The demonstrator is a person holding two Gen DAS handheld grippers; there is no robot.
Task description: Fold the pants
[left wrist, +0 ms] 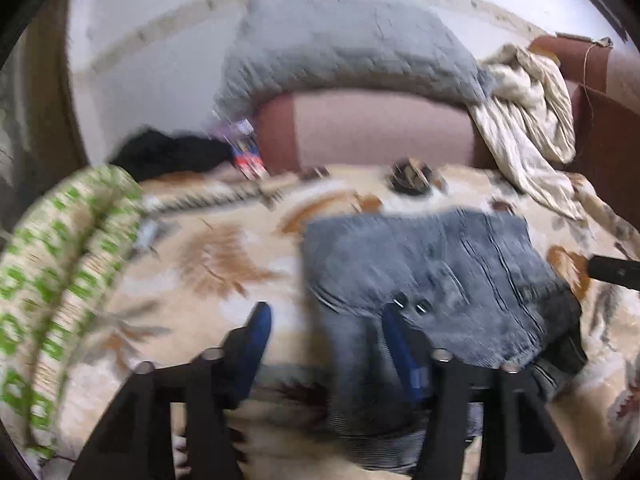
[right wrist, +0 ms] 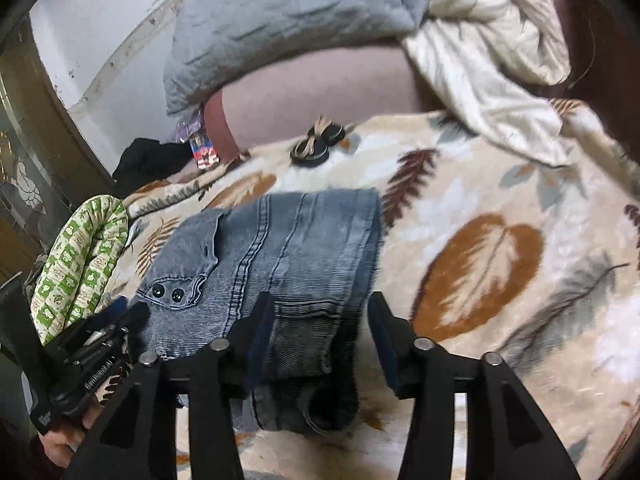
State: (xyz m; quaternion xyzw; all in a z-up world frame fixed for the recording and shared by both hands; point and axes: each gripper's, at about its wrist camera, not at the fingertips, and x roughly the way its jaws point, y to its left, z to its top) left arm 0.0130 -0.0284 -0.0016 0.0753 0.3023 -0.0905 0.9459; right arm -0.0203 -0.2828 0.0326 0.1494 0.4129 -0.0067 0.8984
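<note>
The folded gray jeans [right wrist: 276, 264] lie on the bed, on a blanket [right wrist: 500, 208] with a leaf pattern. The left tool [left wrist: 326, 332] is released, one finger over the jeans and the other over the blanket. The right tool [right wrist: 320, 316] is also released, above the jeans' near edge, holding nothing.

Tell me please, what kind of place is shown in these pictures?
Probably a bedroom or living room at home: a leaf-patterned blanket covers a bed or sofa, a grey pillow leans behind, and folded jeans lie on top.
</note>
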